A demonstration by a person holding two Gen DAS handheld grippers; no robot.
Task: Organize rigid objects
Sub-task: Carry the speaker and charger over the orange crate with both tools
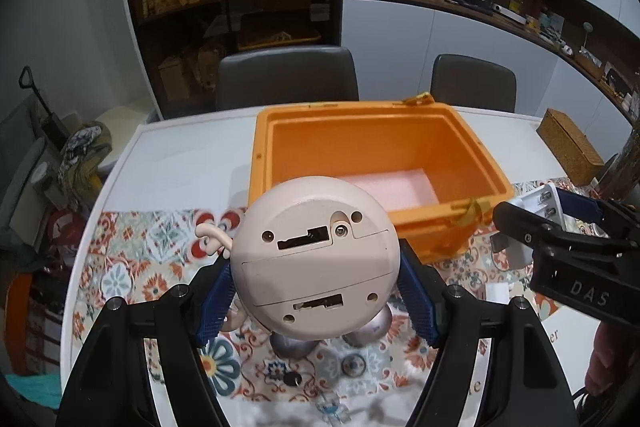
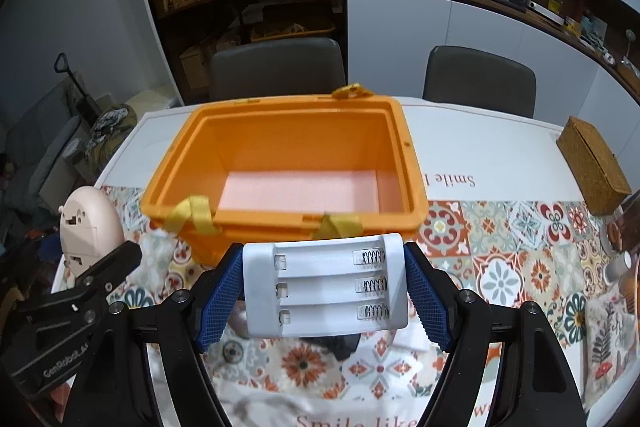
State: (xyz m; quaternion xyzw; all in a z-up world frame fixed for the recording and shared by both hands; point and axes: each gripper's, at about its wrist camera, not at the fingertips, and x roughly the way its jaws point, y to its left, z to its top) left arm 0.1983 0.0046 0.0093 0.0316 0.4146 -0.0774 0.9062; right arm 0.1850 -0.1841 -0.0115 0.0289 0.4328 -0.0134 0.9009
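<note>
Both claws loaded, orange bin open ahead.

Left wrist view: my left claw [image 1: 316, 291] is clamped on a round pink toy [image 1: 314, 263], its underside facing me, held above the patterned cloth [image 1: 132, 259] just short of the orange bin [image 1: 372, 167] on the bench [image 1: 192, 155]. Right wrist view: my right claw [image 2: 324, 291] grips a white battery holder [image 2: 324, 287] by its ends, three empty spring slots showing, just in front of the bin's near wall; a woven box [image 2: 592, 167] sits far right.
</note>
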